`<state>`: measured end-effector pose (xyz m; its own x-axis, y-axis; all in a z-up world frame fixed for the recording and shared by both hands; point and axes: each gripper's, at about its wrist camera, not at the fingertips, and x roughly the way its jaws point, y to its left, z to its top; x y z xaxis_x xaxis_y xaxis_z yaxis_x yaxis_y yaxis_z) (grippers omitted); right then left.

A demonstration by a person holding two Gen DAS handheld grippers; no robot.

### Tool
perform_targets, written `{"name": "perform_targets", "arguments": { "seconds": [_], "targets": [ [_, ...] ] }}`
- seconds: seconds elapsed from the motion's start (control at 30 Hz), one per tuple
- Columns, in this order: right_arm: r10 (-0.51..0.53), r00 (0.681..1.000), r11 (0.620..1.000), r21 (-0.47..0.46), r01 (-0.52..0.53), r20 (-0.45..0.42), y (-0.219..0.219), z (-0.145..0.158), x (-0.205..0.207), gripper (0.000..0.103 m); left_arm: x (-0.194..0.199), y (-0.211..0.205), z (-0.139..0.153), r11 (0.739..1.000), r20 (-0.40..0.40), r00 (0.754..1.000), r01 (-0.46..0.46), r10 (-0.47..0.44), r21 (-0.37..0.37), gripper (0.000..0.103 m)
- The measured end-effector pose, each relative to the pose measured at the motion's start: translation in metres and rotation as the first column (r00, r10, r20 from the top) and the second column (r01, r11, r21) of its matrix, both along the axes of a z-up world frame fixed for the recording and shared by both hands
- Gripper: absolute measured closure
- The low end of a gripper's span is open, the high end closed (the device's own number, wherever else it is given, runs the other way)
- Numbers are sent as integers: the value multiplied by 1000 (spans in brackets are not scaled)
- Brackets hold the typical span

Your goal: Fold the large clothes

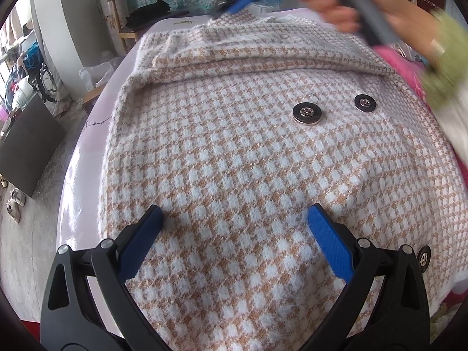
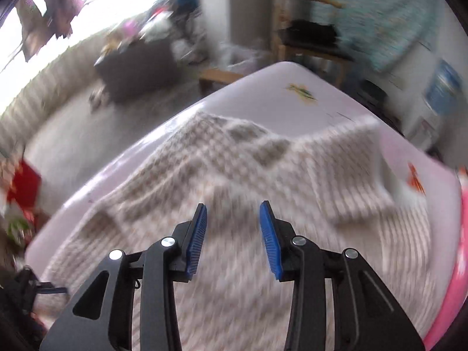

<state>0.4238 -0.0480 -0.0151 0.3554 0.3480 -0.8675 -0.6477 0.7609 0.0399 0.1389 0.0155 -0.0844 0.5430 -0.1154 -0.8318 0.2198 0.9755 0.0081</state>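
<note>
Both grippers' fingers — left (image 1: 234,215), right (image 2: 233,211) — spread apart, empty, above the houndstooth coat (image 1: 234,146).

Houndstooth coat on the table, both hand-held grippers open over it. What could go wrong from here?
1. The right hand-held gripper has nothing between its pads and its view is heavily blurred; a hurried grab may miss the folded sleeve.
2. The left hand-held gripper sits wide open on the coat, so the body may slide when pulled.
3. The metal buttons could snag a pad.
</note>
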Motion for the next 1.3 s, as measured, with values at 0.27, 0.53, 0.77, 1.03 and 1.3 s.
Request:
{"name": "perform_targets", "arguments": {
  "seconds": [0.27, 0.53, 0.77, 1.03, 1.3],
  "targets": [
    [164, 965, 985, -16, -171, -203, 19, -27, 50, 61, 24, 29, 69, 998, 211, 977, -15, 3, 54, 7],
    [219, 944, 973, -18, -230, -246, 8, -30, 44, 62, 126, 49, 73, 1000, 204, 979, 1, 4, -25, 13],
    [229, 959, 973, -3, -232, -170, 3, -13, 34, 97, 192, 69, 45, 986, 90, 994, -52, 66, -159, 56],
    [194, 973, 981, 1, -195, -124, 4, -11, 51, 97, 210, 70, 41, 980, 95, 991, -75, 93, -182, 62],
    [109, 990, 994, 28, -107, -90, -24, 7, 52, 74, 201, 70, 43, 975, 101, 992, -49, 72, -215, 63]
  ]
}}
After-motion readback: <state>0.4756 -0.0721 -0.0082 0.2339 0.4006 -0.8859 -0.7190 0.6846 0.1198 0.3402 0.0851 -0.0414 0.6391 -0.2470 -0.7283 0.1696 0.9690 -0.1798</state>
